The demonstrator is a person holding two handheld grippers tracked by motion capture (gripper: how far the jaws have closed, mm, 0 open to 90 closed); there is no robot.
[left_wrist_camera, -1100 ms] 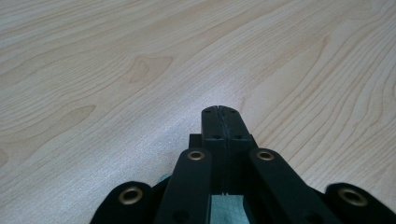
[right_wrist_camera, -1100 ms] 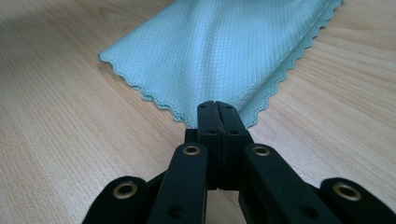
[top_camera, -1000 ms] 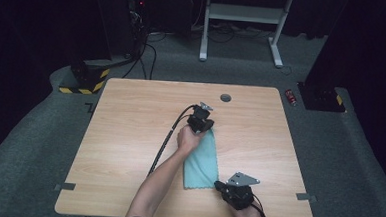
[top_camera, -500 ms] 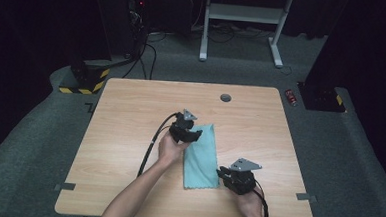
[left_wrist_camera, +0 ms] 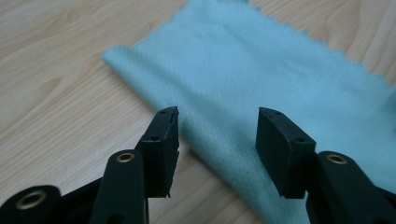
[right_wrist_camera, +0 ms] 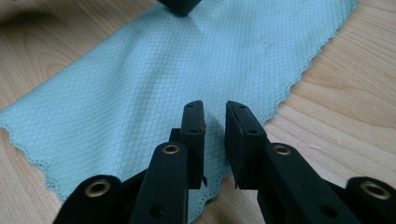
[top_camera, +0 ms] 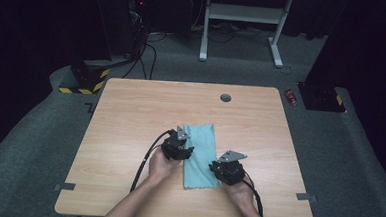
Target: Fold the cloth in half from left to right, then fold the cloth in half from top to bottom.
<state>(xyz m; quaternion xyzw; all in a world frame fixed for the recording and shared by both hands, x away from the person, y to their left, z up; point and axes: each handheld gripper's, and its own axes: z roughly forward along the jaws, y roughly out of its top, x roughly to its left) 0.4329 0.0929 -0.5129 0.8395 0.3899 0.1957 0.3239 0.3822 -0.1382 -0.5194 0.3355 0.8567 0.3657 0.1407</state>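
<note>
Your left gripper (top_camera: 185,150) has just been opening; its jaws stand wide and empty, straddling the cloth's (top_camera: 201,154) left long edge. Your right gripper (top_camera: 221,169) is narrowed to a slit over the near right edge, pinching nothing. The cloth lies folded mid-table (top_camera: 130,115), long axis running away from you, between both hands.

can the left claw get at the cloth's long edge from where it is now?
Probably yes. The left claw hangs open just over the near long edge of the teal cloth, which lies flat on the table. Nothing sits between them; the right claw is off at the cloth's other side.
</note>
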